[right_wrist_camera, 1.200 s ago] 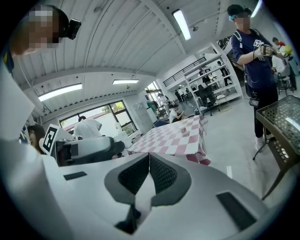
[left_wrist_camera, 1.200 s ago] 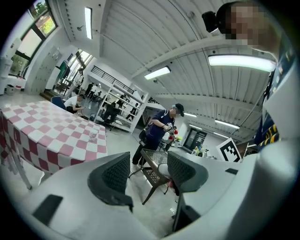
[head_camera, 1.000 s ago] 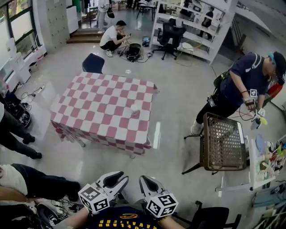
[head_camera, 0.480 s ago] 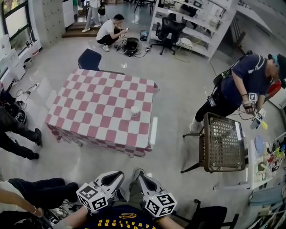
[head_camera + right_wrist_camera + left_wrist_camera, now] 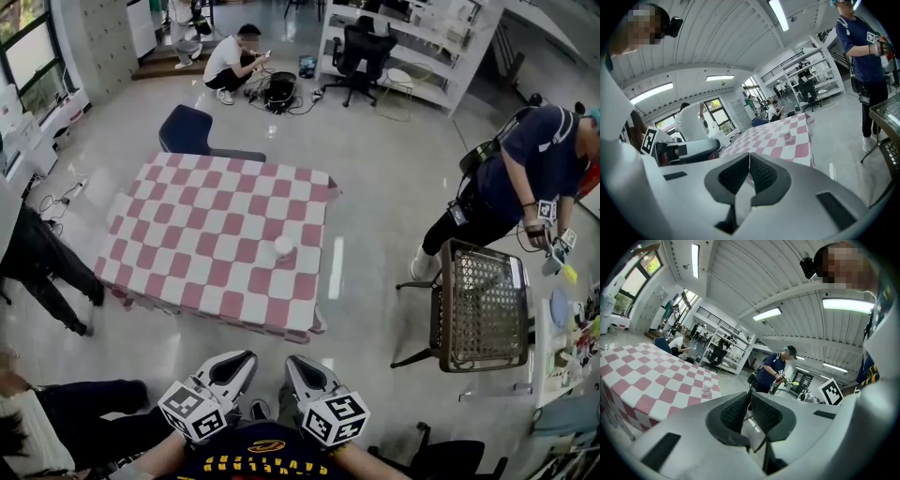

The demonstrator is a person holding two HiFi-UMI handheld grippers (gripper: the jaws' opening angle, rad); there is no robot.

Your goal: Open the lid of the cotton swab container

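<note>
The cotton swab container is a small white tub with its lid on. It stands on the red-and-white checked table, near the right front corner. It also shows as a small tub in the left gripper view and far off in the right gripper view. My left gripper and right gripper hang side by side at the bottom of the head view, well short of the table. Both point toward the table. The left gripper and the right gripper are shut with nothing between their pads.
A wire-mesh chair stands on the floor to the right, beside a person in dark blue holding grippers. A blue chair sits behind the table. Someone in black stands left of the table. Another person crouches far back.
The table has drawn nearer as I moved toward it with both grippers. The left jaws look narrower than a second ago. The person at the left has stepped closer to the table.
</note>
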